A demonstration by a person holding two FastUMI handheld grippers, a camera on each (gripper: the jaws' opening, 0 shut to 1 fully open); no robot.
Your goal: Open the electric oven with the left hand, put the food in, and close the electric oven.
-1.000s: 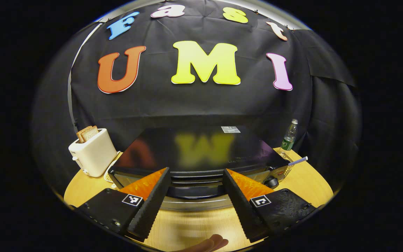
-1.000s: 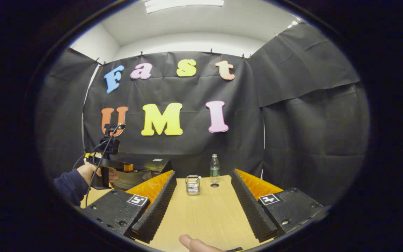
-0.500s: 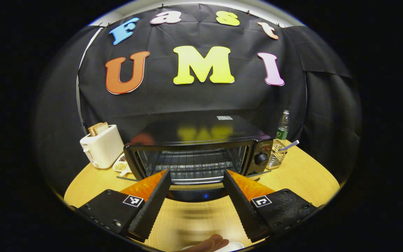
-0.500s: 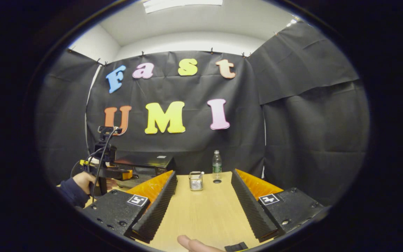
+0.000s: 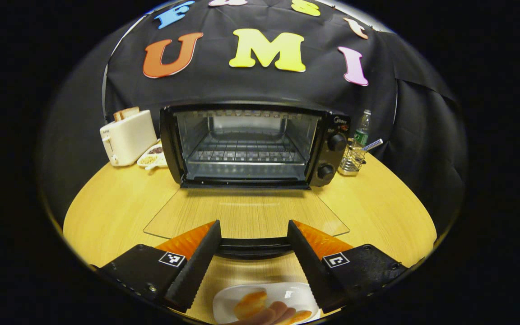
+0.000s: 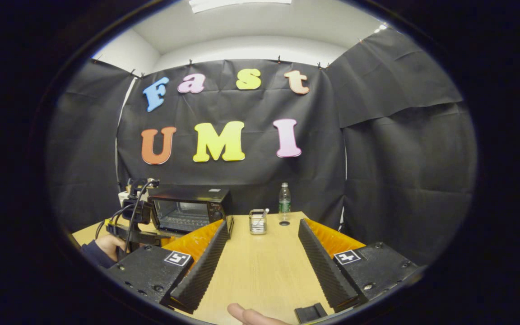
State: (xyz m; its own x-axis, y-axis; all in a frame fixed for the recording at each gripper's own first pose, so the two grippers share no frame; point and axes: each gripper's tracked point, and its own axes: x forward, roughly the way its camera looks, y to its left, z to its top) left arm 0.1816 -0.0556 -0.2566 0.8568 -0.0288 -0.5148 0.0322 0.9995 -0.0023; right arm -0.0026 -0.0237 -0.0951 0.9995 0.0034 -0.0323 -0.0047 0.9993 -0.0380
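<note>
oven door now flat, plate appeared

I am in a staged recording booth, not a real kitchen: black cloth walls pinned up under a white ceiling, with one round wooden table carrying a small oven, toaster and water bottle

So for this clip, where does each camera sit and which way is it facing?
Left gripper view: rides the left gripper, low over the table, facing the open oven; its two fingers and fingertips over the food plate show.
Right gripper view: rides the right gripper, facing the table's right part; a fingertip shows.
Shared: oven, bottle, wire holder, left gripper.
</note>
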